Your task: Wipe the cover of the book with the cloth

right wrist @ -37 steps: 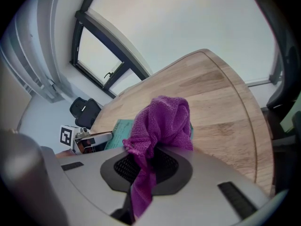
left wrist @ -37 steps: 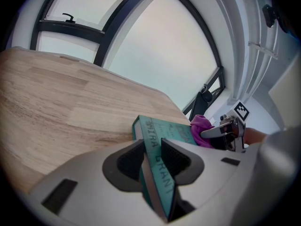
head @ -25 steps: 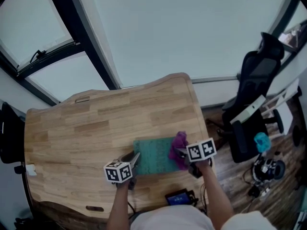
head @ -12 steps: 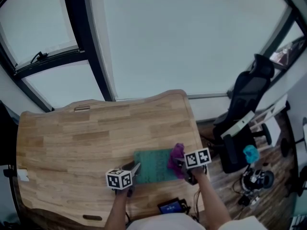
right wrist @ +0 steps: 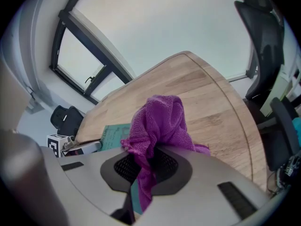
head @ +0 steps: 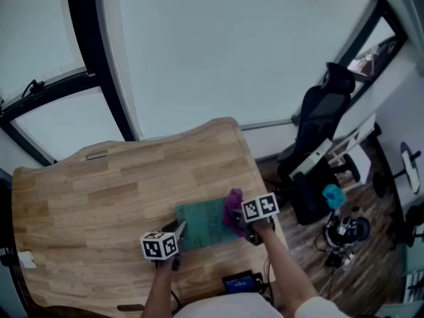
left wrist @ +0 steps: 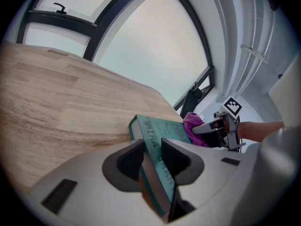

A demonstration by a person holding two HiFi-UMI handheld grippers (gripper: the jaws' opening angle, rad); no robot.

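Left gripper view: left gripper (left wrist: 153, 157) clamps the near edge of teal book (left wrist: 162, 131), which sits at the desk (head: 99, 191) front edge, towards the right corner. The right gripper (right wrist: 146, 166) pinches purple cloth (right wrist: 157, 121) at the cover's right side. Looks mid-wipe. Next: drag cloth across, keep book pinned. Cover text: "MIRA", rest unreadable.

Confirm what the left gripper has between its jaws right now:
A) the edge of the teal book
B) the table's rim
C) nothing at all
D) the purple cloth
A: in the left gripper view, the left gripper is closed on the edge of the teal book, while the purple cloth is pinched in the right gripper.
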